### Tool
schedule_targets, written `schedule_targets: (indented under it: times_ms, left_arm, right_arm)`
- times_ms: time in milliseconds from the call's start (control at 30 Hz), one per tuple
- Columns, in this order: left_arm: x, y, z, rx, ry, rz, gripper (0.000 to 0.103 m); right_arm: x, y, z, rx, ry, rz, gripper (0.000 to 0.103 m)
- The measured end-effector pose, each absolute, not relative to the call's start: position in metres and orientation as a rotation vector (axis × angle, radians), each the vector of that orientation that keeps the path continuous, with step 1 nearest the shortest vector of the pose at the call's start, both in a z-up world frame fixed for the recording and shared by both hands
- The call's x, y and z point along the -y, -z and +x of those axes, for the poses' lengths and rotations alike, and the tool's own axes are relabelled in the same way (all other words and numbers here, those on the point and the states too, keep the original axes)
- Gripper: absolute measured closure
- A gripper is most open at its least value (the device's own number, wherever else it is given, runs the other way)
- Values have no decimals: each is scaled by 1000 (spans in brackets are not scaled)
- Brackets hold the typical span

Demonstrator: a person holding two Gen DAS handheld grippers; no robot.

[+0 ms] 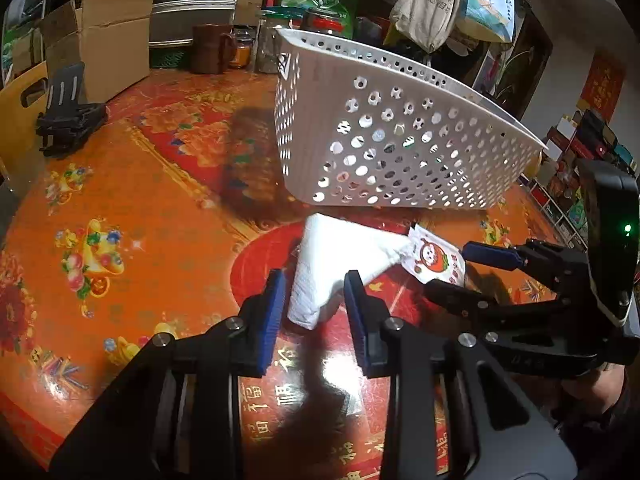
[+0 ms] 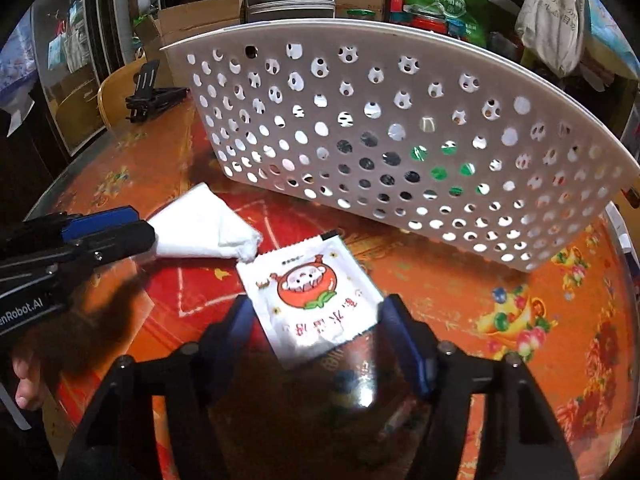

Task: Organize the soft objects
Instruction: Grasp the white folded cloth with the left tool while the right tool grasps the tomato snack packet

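Left gripper (image 1: 316, 300), pointing down at the table: blue pads closed on the near end of a folded white paper tissue (image 1: 340, 256). In the right wrist view its two fingers sit almost together, and the tissue fans out from them. The far tip of the tissue rests on the table and touches a corner of the sachet.

Right gripper (image 2: 316, 316): jaws part open, astride a white sachet (image 2: 316, 304) printed with a red-orange cartoon figure. Each pad sits right at an edge of the sachet; cannot tell whether they press on it. The sachet looks to lie flat on the table, askew to the jaws.

Both items are near the middle of the table (image 1: 140, 200), on the red roundel of its orange flower-patterned top. The two grippers are close side by side. Part of a person's hand (image 2: 24, 376) shows behind the left tool.

White perforated plastic basket (image 2: 400, 120): just beyond tissue and sachet, standing upright, its long wall facing both cameras. Some contents show through the holes, unidentifiable.

Far edge of the table: black folding stand (image 1: 68, 120), open cardboard box (image 1: 108, 48), brown mug (image 1: 210, 48), and jars behind the basket.
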State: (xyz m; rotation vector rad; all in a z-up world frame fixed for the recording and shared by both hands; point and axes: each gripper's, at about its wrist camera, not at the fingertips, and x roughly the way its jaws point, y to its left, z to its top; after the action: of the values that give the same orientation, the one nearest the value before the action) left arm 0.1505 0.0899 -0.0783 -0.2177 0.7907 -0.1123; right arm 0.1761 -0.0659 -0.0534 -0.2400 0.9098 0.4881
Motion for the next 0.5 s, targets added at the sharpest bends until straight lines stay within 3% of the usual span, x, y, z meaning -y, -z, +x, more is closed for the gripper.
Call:
schedule_targets:
  times_ms: [100, 300, 367, 433, 500]
  left_arm:
    - [-89, 77, 151, -784, 118, -213, 75]
    - [-83, 79, 166, -830, 141, -174, 74]
    - [-80, 82, 171, -849, 140, -158, 66]
    - [-75, 83, 175, -860, 136, -130, 49]
    - [-71, 84, 179, -867, 116, -103, 43]
  right_arm:
    - [68, 52, 176, -902, -492, -238, 51]
    - [84, 49, 172, -897, -508, -238, 58]
    - [88, 49, 171, -896, -517, -243, 60]
    - [90, 48, 171, -896, -526, -244, 61]
    - [91, 48, 170, -893, -532, -246, 63]
